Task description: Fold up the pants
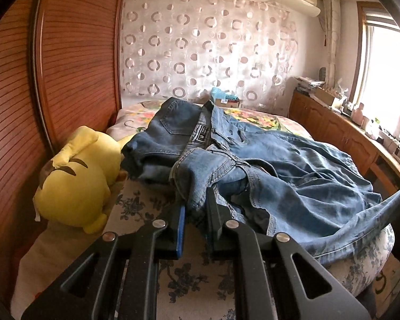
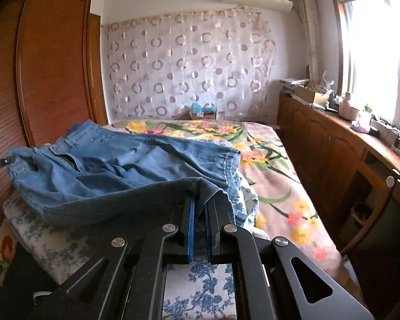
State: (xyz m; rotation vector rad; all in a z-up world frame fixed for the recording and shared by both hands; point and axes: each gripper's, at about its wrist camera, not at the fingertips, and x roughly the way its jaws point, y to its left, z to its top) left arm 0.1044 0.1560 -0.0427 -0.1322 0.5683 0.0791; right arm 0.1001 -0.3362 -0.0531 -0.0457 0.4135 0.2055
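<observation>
Both the left gripper (image 1: 196, 202) and right gripper (image 2: 199, 200) pinch the jeans' (image 1: 293, 170) edges above the bed (image 2: 280, 186).

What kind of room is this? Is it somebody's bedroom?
Most likely yes, a bedroom in a home. There is a bed with a flowery cover, a tall wooden wardrobe beside it, and a yellow plush toy lying near the jeans.

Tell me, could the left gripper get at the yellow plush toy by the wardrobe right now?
Probably not right away. The left gripper is shut on a fold of the jeans, so it would have to let go first. Otherwise the way looks free: the yellow plush toy lies uncovered beside the jeans.
</observation>
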